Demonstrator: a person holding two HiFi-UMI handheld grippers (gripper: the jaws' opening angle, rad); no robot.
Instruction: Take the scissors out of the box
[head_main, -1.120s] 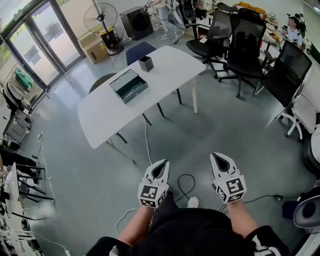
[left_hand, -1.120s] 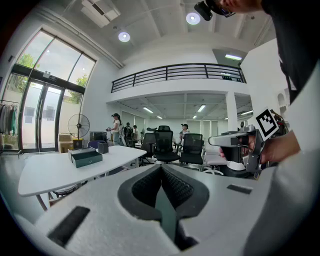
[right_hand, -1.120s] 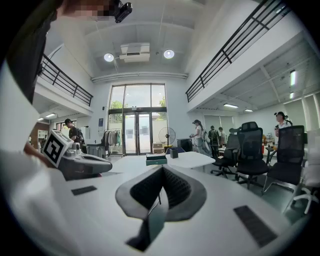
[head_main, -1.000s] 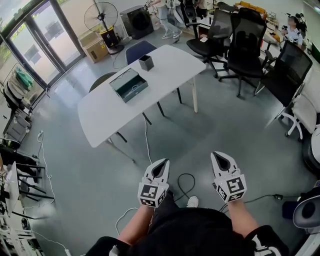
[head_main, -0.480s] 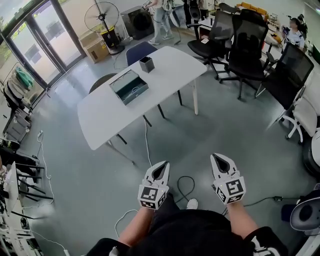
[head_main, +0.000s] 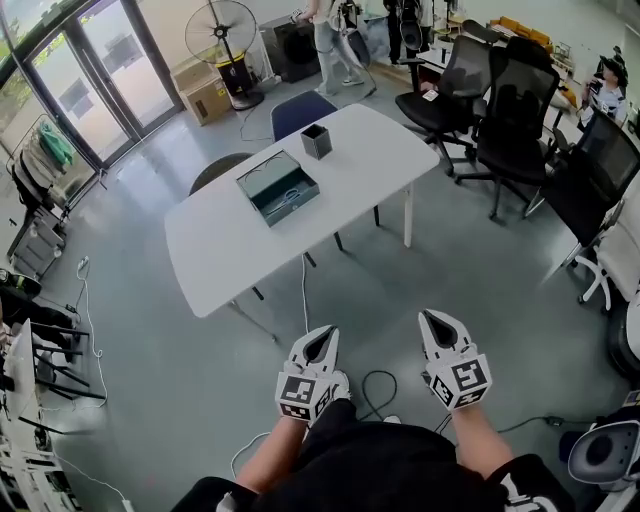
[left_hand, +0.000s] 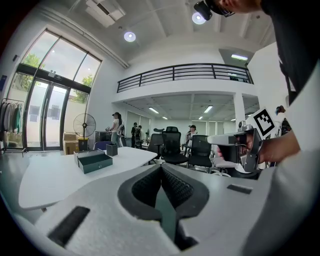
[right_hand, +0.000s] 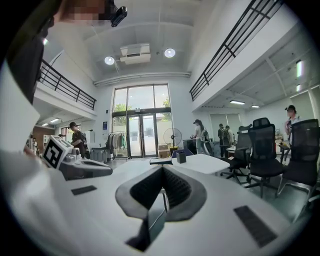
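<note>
A teal open box lies on the white table well ahead of me, with a pale shape that may be the scissors inside. The box also shows at the left gripper view's left and, small, in the right gripper view as the box. Both grippers hang over the grey floor, far short of the table. My left gripper has its tips together and nothing in it, as its own view shows. My right gripper is likewise shut and holds nothing.
A small black cup stands on the table beyond the box. Black office chairs crowd the right, a blue chair sits behind the table, a fan stands at the back. Cables lie on the floor by my feet. People stand far back.
The table and box have come nearer and slid lower in the head view. Both grippers moved forward with me, still shut and side by side.
</note>
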